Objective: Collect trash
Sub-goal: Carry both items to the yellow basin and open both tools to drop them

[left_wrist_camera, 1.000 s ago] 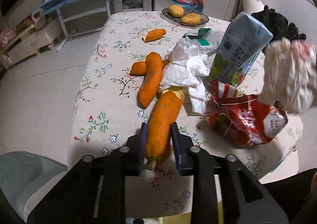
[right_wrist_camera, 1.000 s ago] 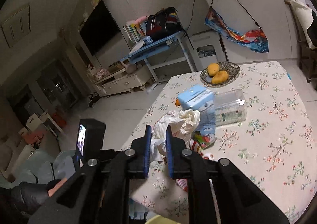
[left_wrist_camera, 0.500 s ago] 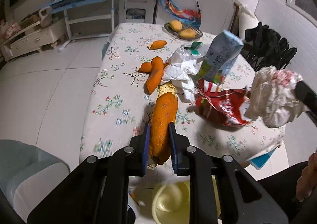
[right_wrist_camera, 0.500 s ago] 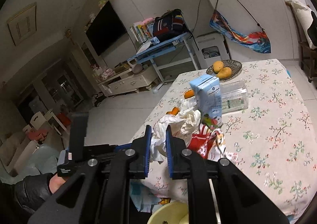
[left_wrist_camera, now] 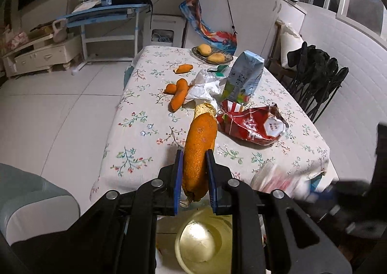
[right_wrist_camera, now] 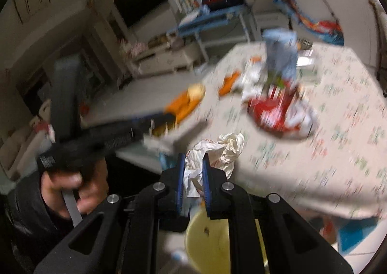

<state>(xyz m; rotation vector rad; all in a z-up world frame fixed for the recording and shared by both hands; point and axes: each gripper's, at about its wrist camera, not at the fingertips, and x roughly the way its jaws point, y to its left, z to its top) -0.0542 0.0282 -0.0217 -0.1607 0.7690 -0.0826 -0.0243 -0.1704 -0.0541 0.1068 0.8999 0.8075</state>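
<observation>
My left gripper (left_wrist_camera: 193, 172) is shut on a long orange peel (left_wrist_camera: 199, 150) and holds it past the table's near edge, above a yellow bin (left_wrist_camera: 202, 242). My right gripper (right_wrist_camera: 193, 172) is shut on a crumpled white paper wad (right_wrist_camera: 217, 153), also off the table edge above the yellow bin (right_wrist_camera: 208, 247). On the flowered table (left_wrist_camera: 145, 128) lie a red snack bag (left_wrist_camera: 251, 126), a light blue carton (left_wrist_camera: 244, 78), white tissues (left_wrist_camera: 205, 87) and more orange peels (left_wrist_camera: 179, 95). The right wrist view is motion-blurred.
A dish with two mangoes (left_wrist_camera: 211, 55) stands at the table's far end beside a clear plastic bottle (left_wrist_camera: 215, 73). Black folding chairs (left_wrist_camera: 316, 80) stand right of the table. A grey seat (left_wrist_camera: 31, 201) is at the lower left. The left hand (right_wrist_camera: 70, 177) shows in the right wrist view.
Both grippers have pulled back from the table with their loads and dropped lower. The yellow bin now shows below both. The right gripper is moving fast.
</observation>
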